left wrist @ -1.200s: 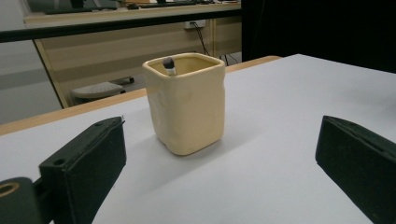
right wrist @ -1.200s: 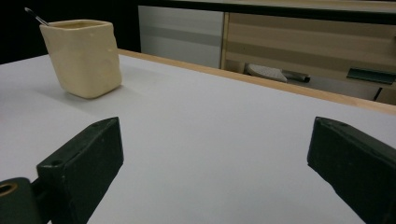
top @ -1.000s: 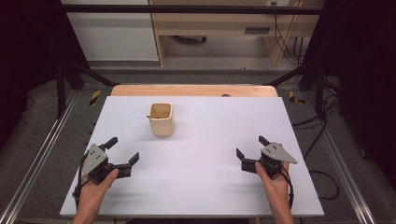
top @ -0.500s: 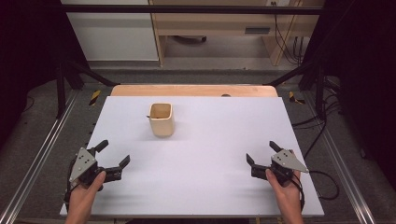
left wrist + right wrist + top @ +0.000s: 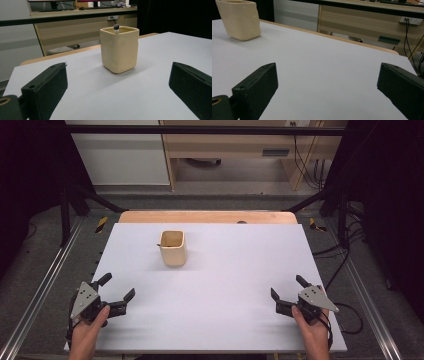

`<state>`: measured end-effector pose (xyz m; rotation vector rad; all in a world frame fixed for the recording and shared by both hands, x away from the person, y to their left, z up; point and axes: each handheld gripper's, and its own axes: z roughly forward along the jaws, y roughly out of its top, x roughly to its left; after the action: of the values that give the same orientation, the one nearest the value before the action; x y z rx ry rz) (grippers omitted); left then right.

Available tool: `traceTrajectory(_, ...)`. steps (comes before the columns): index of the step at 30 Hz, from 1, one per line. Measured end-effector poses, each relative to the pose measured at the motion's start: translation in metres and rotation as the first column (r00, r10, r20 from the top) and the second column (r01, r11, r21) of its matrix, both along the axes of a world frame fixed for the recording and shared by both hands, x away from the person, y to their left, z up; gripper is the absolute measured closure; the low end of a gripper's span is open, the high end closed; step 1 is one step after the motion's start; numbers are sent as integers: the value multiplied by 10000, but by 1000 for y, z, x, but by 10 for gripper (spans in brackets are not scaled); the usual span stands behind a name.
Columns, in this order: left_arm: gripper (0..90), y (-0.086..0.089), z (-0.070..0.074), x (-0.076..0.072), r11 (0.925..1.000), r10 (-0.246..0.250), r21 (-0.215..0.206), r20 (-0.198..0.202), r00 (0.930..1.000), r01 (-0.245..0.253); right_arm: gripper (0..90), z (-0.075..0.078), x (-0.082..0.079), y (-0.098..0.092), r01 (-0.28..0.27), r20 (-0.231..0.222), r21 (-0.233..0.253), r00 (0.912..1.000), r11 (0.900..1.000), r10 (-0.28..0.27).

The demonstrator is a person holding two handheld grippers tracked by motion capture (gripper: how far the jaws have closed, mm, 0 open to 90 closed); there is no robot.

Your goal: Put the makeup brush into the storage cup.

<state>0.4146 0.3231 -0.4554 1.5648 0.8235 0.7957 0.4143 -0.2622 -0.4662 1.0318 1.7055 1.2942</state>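
- The cream-coloured, square-sided ceramic cup stands upright on the white table top, toward 11 o'clock from the table's middle; it has not shifted since the earlier frames.
- In the left gripper view, a small dark-tipped object rises just above the cup's rim; what it is cannot be told.
- The left gripper sits near the table's 7 o'clock corner, held in the person's left hand. Its jaws stand wide apart and hold nothing.
- The right gripper sits near the 5 o'clock corner, held in the person's right hand. Its jaws are likewise spread wide and empty.
- Compared with a second ago, both grippers have drawn back toward the near edge and outward toward their own corners; the spread of the jaws looks unchanged.
- Both grippers are well apart from the cup. The left gripper view faces it squarely between the jaws; the right gripper view has it at 10 o'clock.
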Motion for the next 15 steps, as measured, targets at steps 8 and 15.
traceTrajectory(8, 19, 5, -6, 0, 10000, 34, -55, 72, 10000, -34, 35, -4, 0, -2, -5, 64, 88, 10000, 10000, 4)
traceTrajectory(15, 19, 8, -12, 0, 9998, -83, -175, 271, 9996, 88, 36, -9, 1, -3, -92, 81, 206, 9999, 9997, 90)
